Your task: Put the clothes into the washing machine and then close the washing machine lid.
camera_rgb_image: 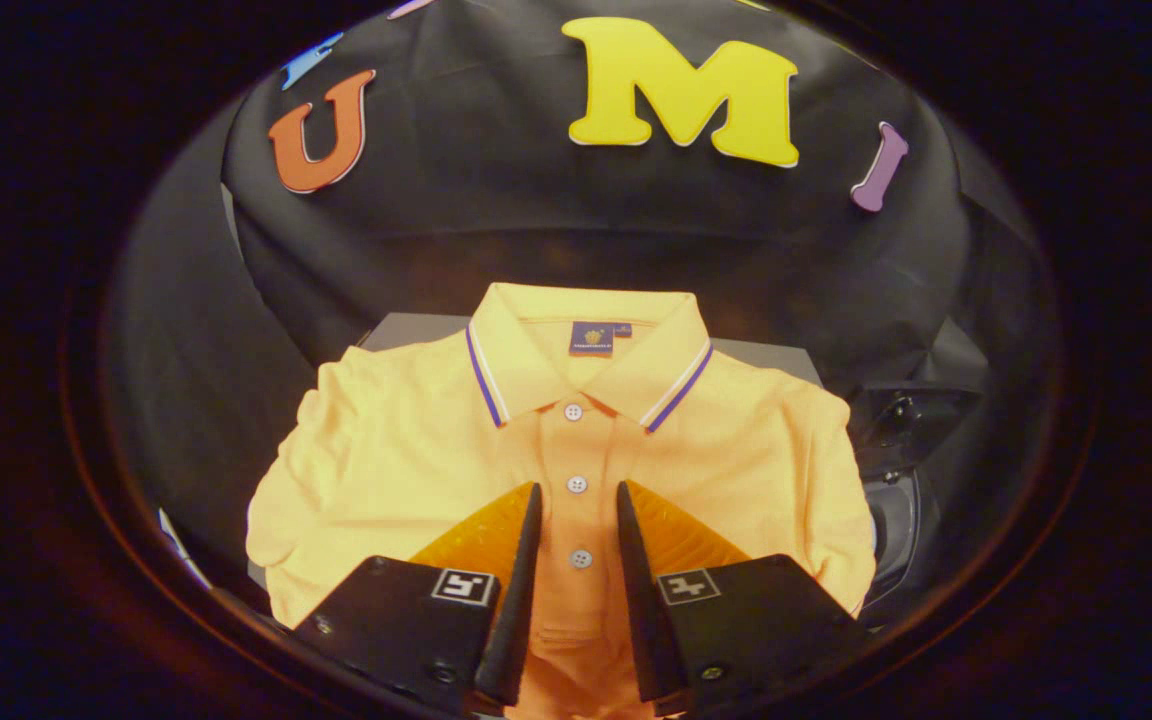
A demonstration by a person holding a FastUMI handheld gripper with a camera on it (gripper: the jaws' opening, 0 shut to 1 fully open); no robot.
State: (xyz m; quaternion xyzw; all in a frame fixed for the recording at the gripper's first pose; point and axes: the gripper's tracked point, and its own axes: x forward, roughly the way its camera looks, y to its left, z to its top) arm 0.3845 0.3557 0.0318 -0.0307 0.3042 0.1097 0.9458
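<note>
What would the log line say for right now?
gripper: open, over placket | polo shirt: folded flat, collar beyond fingers | grasp: not yet

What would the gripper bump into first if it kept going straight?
Probably the yellow polo shirt: the open gripper points at its button placket, though how far away it is isn't clear.

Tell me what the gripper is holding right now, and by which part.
Nothing is held. The gripper is open, its fingers apart above the folded yellow polo shirt, straddling the button placket without pressing on it.
</note>
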